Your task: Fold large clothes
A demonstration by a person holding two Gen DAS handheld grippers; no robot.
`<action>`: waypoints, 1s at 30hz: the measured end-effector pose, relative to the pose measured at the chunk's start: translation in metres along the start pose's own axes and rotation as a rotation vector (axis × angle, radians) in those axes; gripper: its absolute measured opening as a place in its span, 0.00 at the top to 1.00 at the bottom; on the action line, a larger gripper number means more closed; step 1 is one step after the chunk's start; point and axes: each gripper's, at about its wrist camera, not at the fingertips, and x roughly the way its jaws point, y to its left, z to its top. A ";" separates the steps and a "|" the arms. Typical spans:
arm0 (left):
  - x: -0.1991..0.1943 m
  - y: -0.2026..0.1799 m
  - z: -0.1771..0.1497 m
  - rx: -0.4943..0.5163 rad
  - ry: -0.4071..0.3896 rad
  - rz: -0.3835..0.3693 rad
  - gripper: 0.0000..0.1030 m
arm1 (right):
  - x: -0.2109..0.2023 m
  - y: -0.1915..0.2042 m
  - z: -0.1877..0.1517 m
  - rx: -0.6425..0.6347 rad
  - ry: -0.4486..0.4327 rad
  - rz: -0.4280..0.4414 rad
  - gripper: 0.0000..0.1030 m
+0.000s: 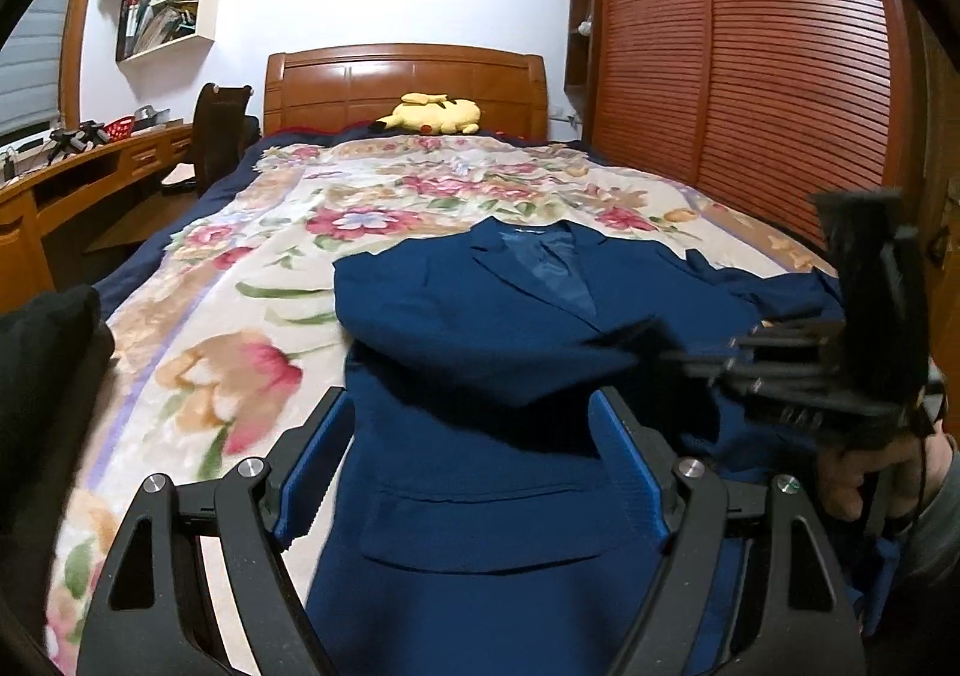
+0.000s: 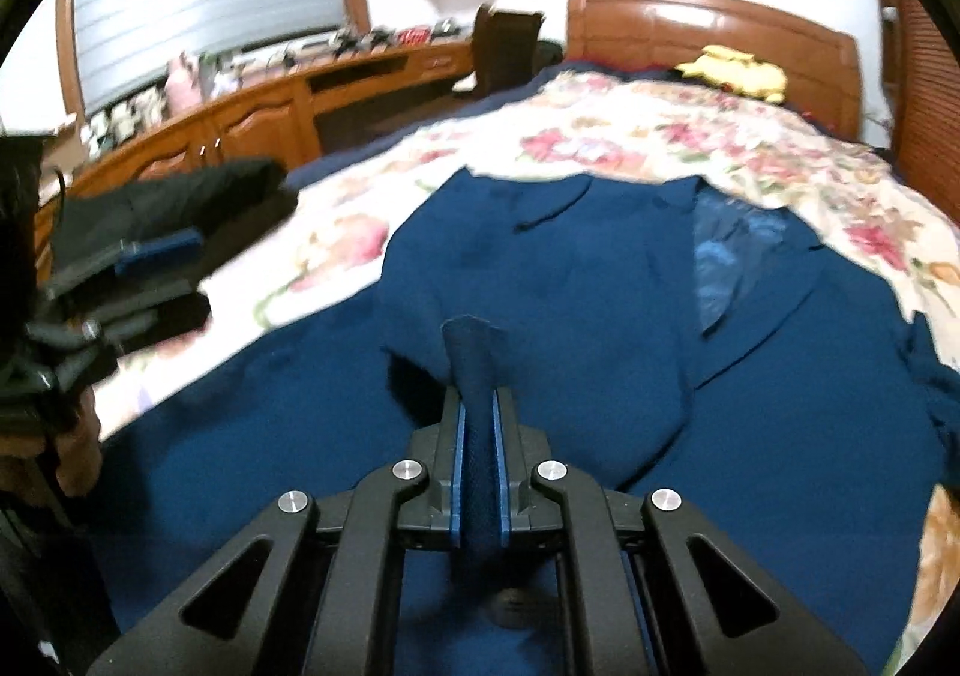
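Observation:
A navy blue suit jacket (image 1: 480, 328) lies front-up on the flowered bedspread (image 1: 252, 268), collar toward the headboard, its left sleeve folded across the chest. My left gripper (image 1: 474, 430) is open and empty, its blue pads wide apart just above the jacket's lower front by the pocket flap. My right gripper (image 2: 478, 406) is shut on a fold of the jacket's (image 2: 570, 280) blue cloth and holds it lifted over the jacket. The right gripper shows blurred at the right of the left wrist view (image 1: 780, 370). The left gripper shows at the left edge of the right wrist view (image 2: 120, 280).
A yellow plush toy (image 1: 435, 114) lies by the wooden headboard (image 1: 408, 75). A dark garment (image 1: 48, 376) sits at the bed's left edge. A wooden desk (image 1: 72, 178) and chair (image 1: 219, 129) stand left of the bed. A slatted wardrobe (image 1: 750, 75) stands right.

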 end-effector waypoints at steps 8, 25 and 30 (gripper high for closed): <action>0.015 -0.013 -0.005 0.017 0.037 -0.015 0.21 | -0.038 -0.011 -0.015 0.042 -0.136 -0.096 0.92; 0.026 -0.015 -0.007 0.002 0.071 -0.015 0.21 | -0.092 0.004 -0.043 0.112 -0.293 -0.308 0.93; 0.026 -0.011 -0.008 -0.005 0.072 -0.016 0.21 | -0.120 0.007 -0.049 0.139 -0.360 -0.394 0.94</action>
